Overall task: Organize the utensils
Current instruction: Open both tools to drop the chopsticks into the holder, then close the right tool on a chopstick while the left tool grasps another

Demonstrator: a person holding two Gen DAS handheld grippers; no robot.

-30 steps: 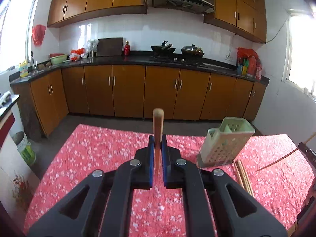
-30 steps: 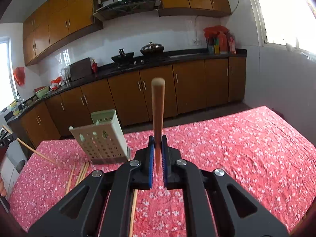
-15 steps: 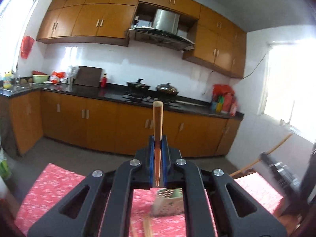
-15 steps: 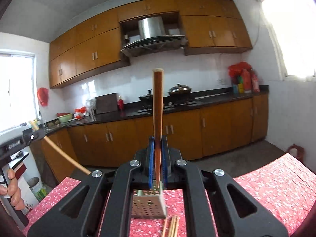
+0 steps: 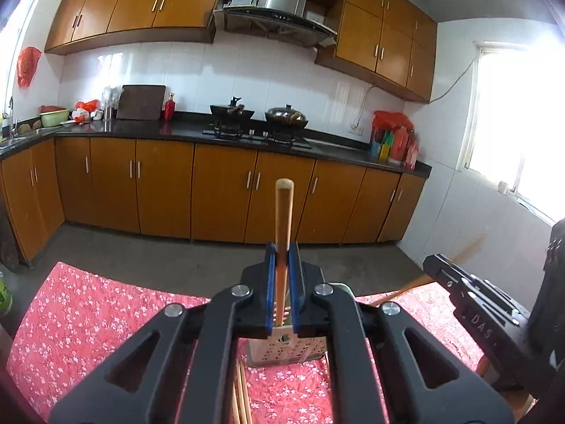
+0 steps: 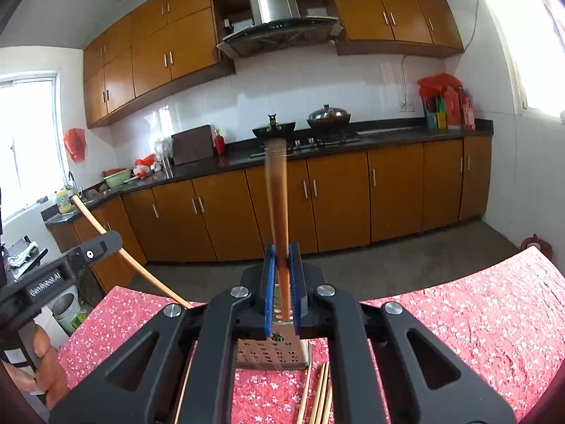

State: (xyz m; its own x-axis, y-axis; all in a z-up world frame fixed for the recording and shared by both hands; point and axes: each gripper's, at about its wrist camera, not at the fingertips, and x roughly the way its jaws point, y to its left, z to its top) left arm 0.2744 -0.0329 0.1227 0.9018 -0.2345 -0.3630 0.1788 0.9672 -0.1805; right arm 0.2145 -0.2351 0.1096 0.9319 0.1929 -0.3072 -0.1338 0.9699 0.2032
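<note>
Smooth wooden chopstick [image 5: 283, 219], perforated plastic holder [image 6: 272, 357], floral cloth [image 6: 459, 318] (matt), glossy black countertop [image 5: 183, 130]

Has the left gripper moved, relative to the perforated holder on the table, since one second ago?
Yes. The left gripper has swung right: the perforated holder, earlier to its right, now stands directly beneath its jaws, which are shut on a chopstick.

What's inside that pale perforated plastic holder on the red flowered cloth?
Nothing can be made out inside the pale perforated plastic holder: both views show only its holed front wall. The right gripper and the wooden chopstick between its jaws cover the opening.
</note>
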